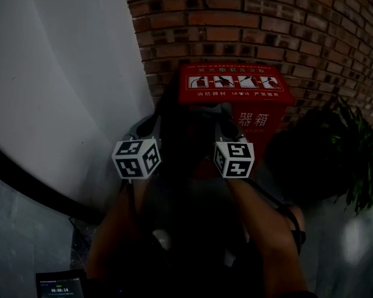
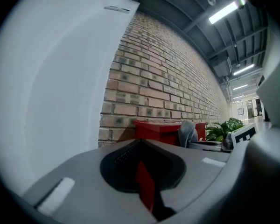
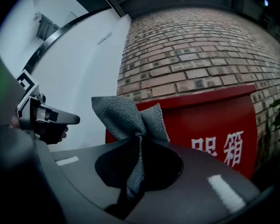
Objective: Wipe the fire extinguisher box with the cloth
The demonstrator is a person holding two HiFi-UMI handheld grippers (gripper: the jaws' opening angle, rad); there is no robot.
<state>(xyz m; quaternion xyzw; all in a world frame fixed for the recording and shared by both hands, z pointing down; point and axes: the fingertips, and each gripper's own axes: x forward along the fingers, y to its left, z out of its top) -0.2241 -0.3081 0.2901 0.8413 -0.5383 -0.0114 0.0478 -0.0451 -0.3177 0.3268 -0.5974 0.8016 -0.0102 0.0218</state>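
Observation:
The red fire extinguisher box (image 1: 236, 87) stands against the brick wall, with white pictograms on its lid and white characters on its front. My right gripper (image 1: 222, 113) is level before the box front (image 3: 210, 129) and shut on a grey cloth (image 3: 126, 115), whose bunched end sticks up past the jaws. My left gripper (image 1: 150, 126) hangs to its left, near the box's left corner (image 2: 158, 129). Its jaws are drawn together to a thin slit with nothing in them. From the left gripper view the cloth (image 2: 187, 132) shows beside the box. The left gripper (image 3: 46, 120) appears at the right gripper view's left edge.
A brick wall (image 1: 267, 17) rises behind the box and a white curved wall (image 1: 62, 73) runs along the left. A green potted plant (image 1: 354, 160) stands to the right of the box. A small lit device screen (image 1: 61, 285) is at the bottom left.

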